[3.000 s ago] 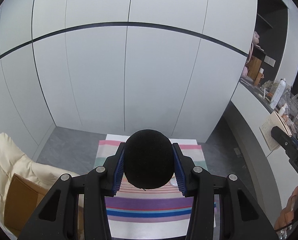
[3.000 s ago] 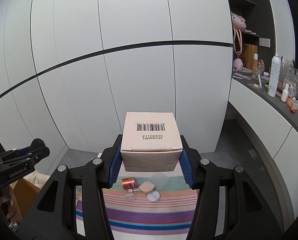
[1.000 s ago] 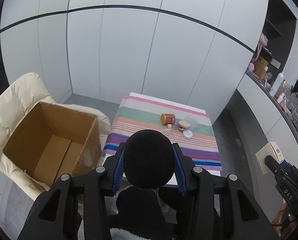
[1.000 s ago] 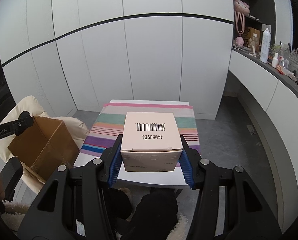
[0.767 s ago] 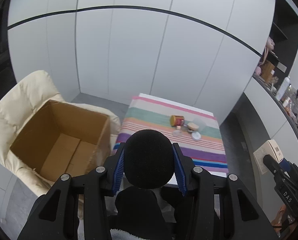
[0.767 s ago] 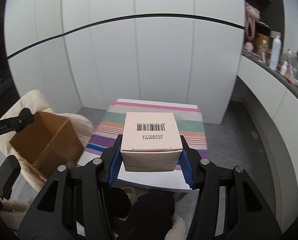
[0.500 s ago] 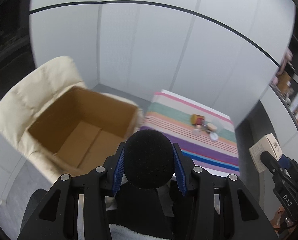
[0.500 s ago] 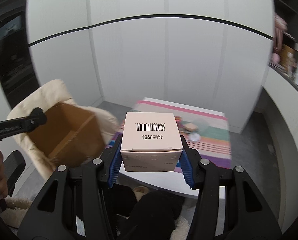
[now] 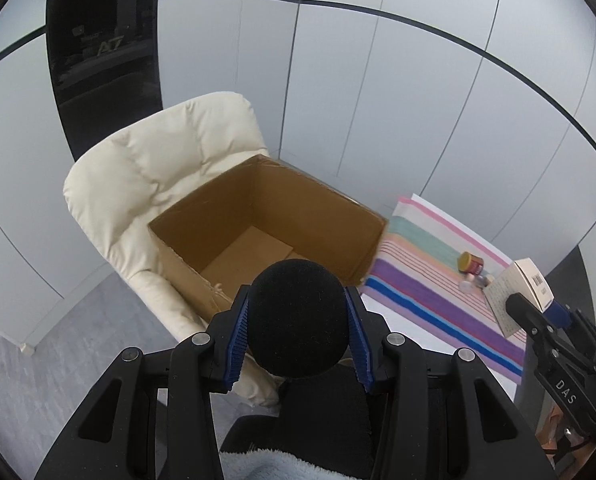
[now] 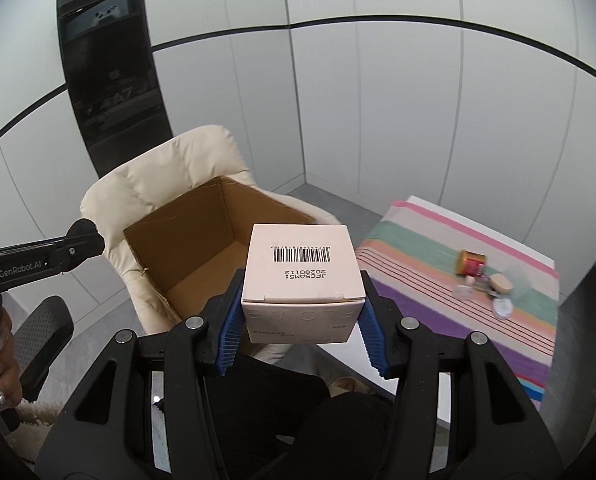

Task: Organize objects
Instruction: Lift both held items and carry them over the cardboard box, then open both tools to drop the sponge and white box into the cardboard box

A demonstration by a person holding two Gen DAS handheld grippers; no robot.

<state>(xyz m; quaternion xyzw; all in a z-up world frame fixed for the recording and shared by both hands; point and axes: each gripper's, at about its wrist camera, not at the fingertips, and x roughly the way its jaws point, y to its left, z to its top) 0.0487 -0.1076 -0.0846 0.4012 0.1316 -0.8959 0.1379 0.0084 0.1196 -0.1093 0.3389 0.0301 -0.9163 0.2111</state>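
— Just ahead of both tools sits the open cardboard box on the cream chair. What could go wrong?

— A release from high up could let the black foam ball, pinched in the left gripper, bounce off the rim.

— And the other?

— The right gripper clamps the pink carton at its sides; a tilt could slip it. Both point steeply down, left tool nearer the opening.
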